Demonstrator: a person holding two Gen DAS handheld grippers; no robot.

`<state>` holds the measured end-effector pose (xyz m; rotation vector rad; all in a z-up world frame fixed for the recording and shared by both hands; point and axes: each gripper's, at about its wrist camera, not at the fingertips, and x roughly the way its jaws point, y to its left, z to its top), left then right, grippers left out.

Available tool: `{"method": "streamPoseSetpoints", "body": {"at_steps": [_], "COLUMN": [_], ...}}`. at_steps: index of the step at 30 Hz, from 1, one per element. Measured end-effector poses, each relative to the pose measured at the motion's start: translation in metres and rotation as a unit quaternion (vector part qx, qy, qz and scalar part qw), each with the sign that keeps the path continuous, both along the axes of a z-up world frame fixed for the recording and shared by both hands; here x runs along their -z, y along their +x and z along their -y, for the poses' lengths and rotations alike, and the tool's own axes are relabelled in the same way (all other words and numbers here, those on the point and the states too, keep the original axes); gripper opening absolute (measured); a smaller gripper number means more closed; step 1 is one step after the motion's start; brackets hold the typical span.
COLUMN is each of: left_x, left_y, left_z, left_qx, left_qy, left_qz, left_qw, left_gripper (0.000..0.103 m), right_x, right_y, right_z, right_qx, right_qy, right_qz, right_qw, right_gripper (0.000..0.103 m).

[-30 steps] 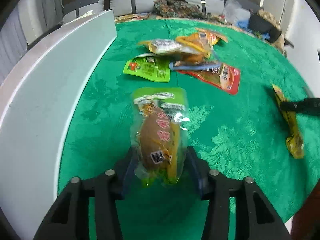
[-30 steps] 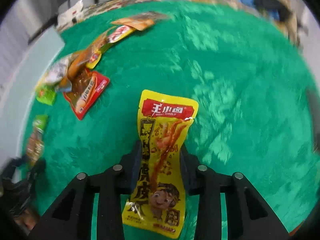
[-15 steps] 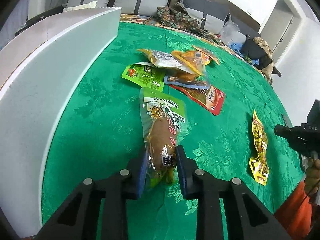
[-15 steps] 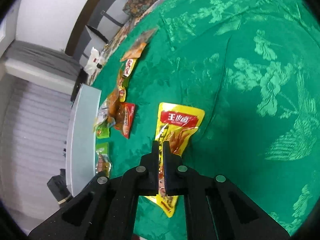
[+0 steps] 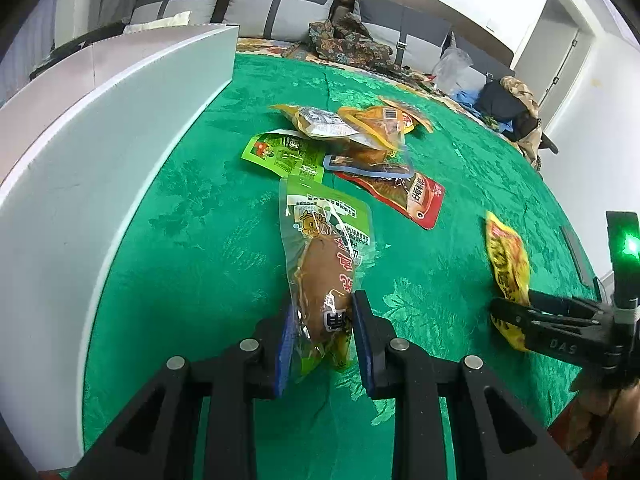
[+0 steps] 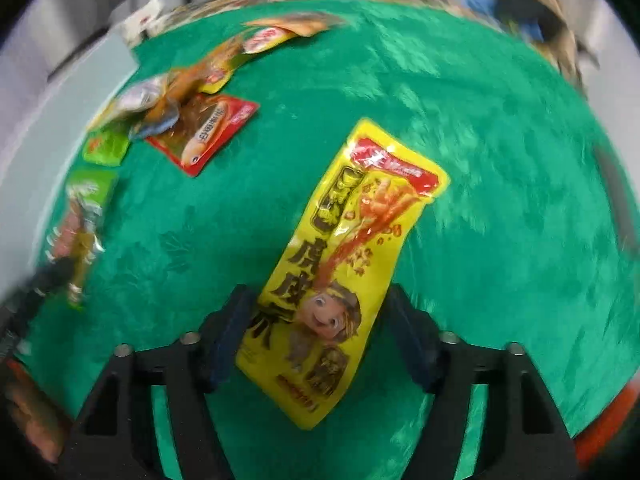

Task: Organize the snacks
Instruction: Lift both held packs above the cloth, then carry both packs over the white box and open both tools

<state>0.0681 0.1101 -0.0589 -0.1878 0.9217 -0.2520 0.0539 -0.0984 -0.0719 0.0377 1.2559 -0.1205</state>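
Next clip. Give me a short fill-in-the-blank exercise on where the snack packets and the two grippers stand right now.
1. The left gripper is shut on the clear packet with the ____ top.
2. The yellow packet lies between the right gripper fingers, which are ____.
3. The tablecloth is ____.
4. The red packet lies on the cloth, held by ____ gripper.

Missing words: green; open; green; neither

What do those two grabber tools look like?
Both are black plastic. The left gripper has two angular arms with round silver screws and blue pads lining its jaws. The right gripper looks the same, and from the left camera its body shows the letters DAS and a glowing green light.
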Motion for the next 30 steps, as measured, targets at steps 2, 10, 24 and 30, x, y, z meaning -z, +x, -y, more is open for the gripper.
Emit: {"method": "streamPoseSetpoints", "body": {"at_steps": [2, 10, 24, 30], "left_x": [0.001, -0.006, -0.072, -0.115], "left_y": [-0.002, -0.005, -0.027, -0.039], "left_z": [-0.002, 0.001, -0.061, -0.16], "left_qx": [0.001, 0.007, -0.061, -0.161], "left_qy": [-0.007, -0.031, -0.184, -0.16], "left_qz": [0.001, 0.004, 0.047, 0.097], "left_qw": [1.0, 0.9995, 0.9799, 0.9692], "left_gripper": [0.026, 0.026, 0.026, 0.026], "right_x": [0.001, -0.007, -0.034, -0.11], "right_y": [-0.003, -0.024, -0.019, 0.057], "right_z": [0.006, 0.062, 0.11, -0.018], "right_qx": [-0.025, 0.034, 0.114, -0.025], "right_qy": [0.009, 0.16, 0.583, 0.605], "right_qz": [-0.012, -0.015, 0.065, 0.066], "right_qw": [1.0, 0.986, 0.802, 0.793], "right_gripper": [0.056, 0.051, 0.053, 0.054]}}
